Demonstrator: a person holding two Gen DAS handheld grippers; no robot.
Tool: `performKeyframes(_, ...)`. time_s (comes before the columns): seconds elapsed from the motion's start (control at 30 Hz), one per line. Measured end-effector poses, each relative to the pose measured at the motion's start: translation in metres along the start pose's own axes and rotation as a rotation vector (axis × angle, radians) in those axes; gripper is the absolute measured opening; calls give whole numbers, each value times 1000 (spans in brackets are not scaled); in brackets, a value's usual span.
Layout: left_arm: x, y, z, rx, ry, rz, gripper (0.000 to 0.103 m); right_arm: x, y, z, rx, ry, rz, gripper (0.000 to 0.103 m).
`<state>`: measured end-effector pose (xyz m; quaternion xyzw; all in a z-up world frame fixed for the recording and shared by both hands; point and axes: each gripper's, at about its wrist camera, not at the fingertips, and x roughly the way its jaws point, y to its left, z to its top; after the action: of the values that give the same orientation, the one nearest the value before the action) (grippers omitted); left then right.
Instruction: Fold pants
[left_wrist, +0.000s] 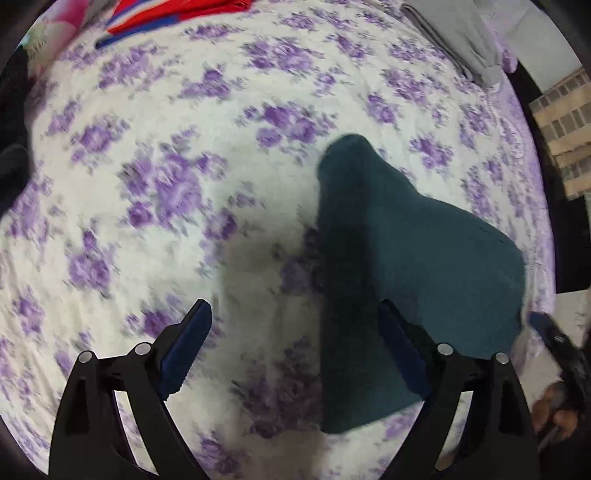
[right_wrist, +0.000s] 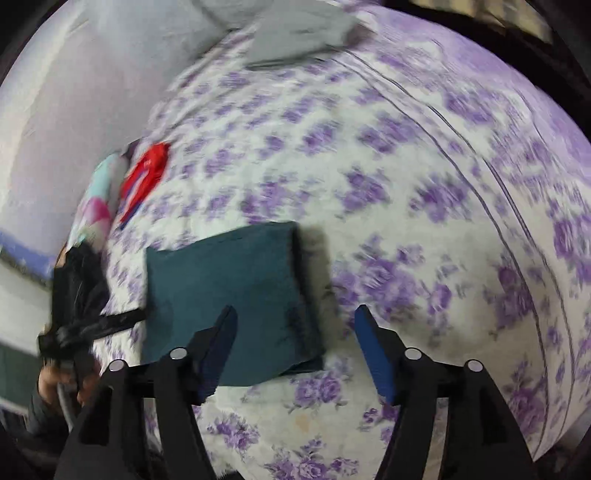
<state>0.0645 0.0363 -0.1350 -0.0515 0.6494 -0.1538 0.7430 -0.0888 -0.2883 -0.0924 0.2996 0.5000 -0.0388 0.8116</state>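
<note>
The dark teal pants (left_wrist: 413, 258) lie folded into a compact rectangle on the purple-flowered bedspread (left_wrist: 184, 147). My left gripper (left_wrist: 293, 308) hovers open over the fold's left edge; its right finger (left_wrist: 402, 350) overlaps the cloth and nothing is pinched. In the right wrist view the folded pants (right_wrist: 229, 288) sit left of centre. My right gripper (right_wrist: 295, 312) stands open above their right edge, its left finger (right_wrist: 218, 347) over the cloth and its right one over the bedspread (right_wrist: 424, 240). The pads of neither gripper press on the fabric.
A red and blue garment (left_wrist: 177, 14) (right_wrist: 144, 177) lies at the far side beside a colourful pillow (right_wrist: 99, 199). Grey folded clothing (left_wrist: 461, 37) (right_wrist: 295, 33) rests near the bed's far corner. A hand (right_wrist: 55, 380) holds the other gripper at the left edge.
</note>
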Motion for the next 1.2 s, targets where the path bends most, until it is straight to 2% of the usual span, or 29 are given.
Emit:
performKeyframes(0.07,4,-3,-9,4,32,-41,88,17,-6,-4,52,24,26,67)
performKeyframes(0.13,13,-9,-17,22,79,-32,88,36,-3,-9,75,57,57,67)
performKeyframes(0.2,22,-18,-26,66,78,-3,89,55,6,-16,68,87,67,68)
performKeyframes(0.27,24,-32,-36,144,56,58,89,64,20,-20,15,61,46,80)
performKeyframes(0.33,25,-39,-37,167,51,76,89,68,25,-21,-3,45,65,90)
performKeyframes(0.43,32,-36,-31,136,72,57,96,70,22,-16,23,61,91,93)
performKeyframes(0.5,37,-37,-27,132,88,41,98,70,22,-10,44,85,78,87)
performKeyframes(0.53,36,-36,-26,132,99,44,98,69,23,-9,43,98,67,71)
performKeyframes(0.57,35,-36,-25,128,103,42,98,70,24,-7,38,116,67,45)
performKeyframes(0.63,37,-38,-22,122,84,31,98,73,21,-7,68,149,125,29)
performKeyframes(0.7,37,-41,-20,142,52,27,96,73,25,-9,58,145,125,29)
performKeyframes(0.77,35,-47,-22,189,31,49,84,74,22,-11,71,152,137,29)
performKeyframes(0.93,24,-63,-16,229,27,83,69,76,19,-13,81,148,147,32)
performKeyframes(1.07,17,-67,-17,252,26,98,59,77,17,-13,77,150,157,33)
performKeyframes(1.2,22,-76,-14,263,37,97,54,77,15,-11,78,163,177,32)
